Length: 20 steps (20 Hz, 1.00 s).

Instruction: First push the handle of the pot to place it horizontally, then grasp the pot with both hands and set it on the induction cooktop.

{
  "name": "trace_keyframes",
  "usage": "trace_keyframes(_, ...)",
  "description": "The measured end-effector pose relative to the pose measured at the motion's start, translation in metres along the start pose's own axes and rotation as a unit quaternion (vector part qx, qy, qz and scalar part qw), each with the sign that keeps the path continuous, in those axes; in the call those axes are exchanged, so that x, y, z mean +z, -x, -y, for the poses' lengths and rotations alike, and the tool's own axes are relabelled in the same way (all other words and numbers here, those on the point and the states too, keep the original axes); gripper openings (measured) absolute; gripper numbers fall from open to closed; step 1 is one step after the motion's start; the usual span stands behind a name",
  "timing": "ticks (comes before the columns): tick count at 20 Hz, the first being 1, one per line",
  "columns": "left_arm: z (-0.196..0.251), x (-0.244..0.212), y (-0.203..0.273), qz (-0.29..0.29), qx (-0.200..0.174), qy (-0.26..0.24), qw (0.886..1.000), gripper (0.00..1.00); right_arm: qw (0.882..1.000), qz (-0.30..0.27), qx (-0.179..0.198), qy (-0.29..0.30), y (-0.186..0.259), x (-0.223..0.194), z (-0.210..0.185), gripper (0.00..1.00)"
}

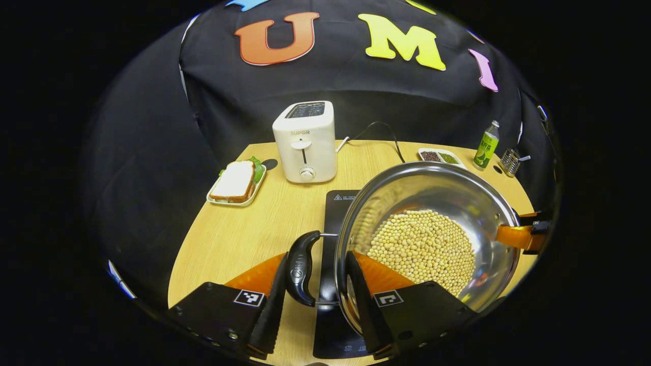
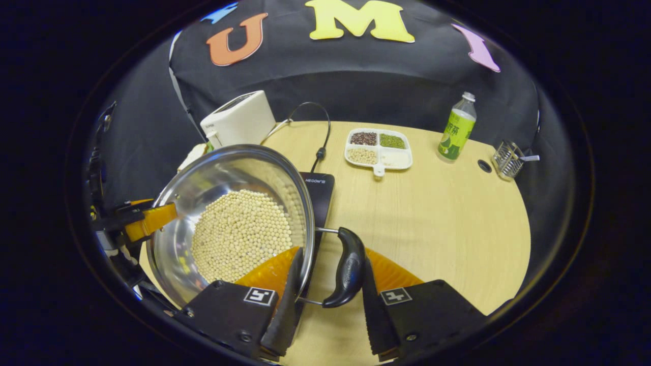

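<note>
A steel pot (image 1: 437, 188) holding pale beans (image 1: 422, 249) sits between both grippers, over the black induction cooktop (image 1: 343, 199); whether it rests on it I cannot tell. My left gripper (image 1: 318, 256) is shut across the pot's black side handle (image 1: 301, 274) and rim, one finger outside the handle and one inside the pot wall. My right gripper (image 2: 332, 256) holds the opposite black handle (image 2: 348, 272) the same way. In the right gripper view the pot (image 2: 229, 165) covers most of the cooktop (image 2: 319, 195). Each view shows the other gripper (image 1: 524, 235) (image 2: 137, 218) at the pot's far side.
A white toaster (image 1: 305, 142) and a sandwich on a plate (image 1: 235, 184) stand at the back left. A divided tray of grains (image 2: 379, 147), a green bottle (image 2: 456, 127) and a small wire rack (image 2: 508, 160) stand at the back right. A power cord (image 2: 320, 129) runs behind the cooktop.
</note>
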<state>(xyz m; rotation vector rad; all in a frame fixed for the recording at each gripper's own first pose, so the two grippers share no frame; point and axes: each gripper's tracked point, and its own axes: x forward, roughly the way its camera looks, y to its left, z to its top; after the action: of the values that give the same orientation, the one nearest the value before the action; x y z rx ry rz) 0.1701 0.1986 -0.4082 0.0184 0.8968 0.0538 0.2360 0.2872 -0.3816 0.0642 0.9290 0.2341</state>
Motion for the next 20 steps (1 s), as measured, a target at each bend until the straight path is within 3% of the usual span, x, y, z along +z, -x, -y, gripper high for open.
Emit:
trace_keyframes(10, -0.004, 0.0, -0.019, -0.002, 0.0, -0.001, 1.0, 0.63, 1.0, -0.001, -0.001, -0.004, -0.008, 0.003, -0.002, 0.59)
trace_keyframes(20, -0.003, 0.001, -0.018, 0.024, 0.0, -0.007, 1.0, 0.63, 0.999, 0.038, -0.01, -0.01, -0.01, 0.005, -0.001, 0.6)
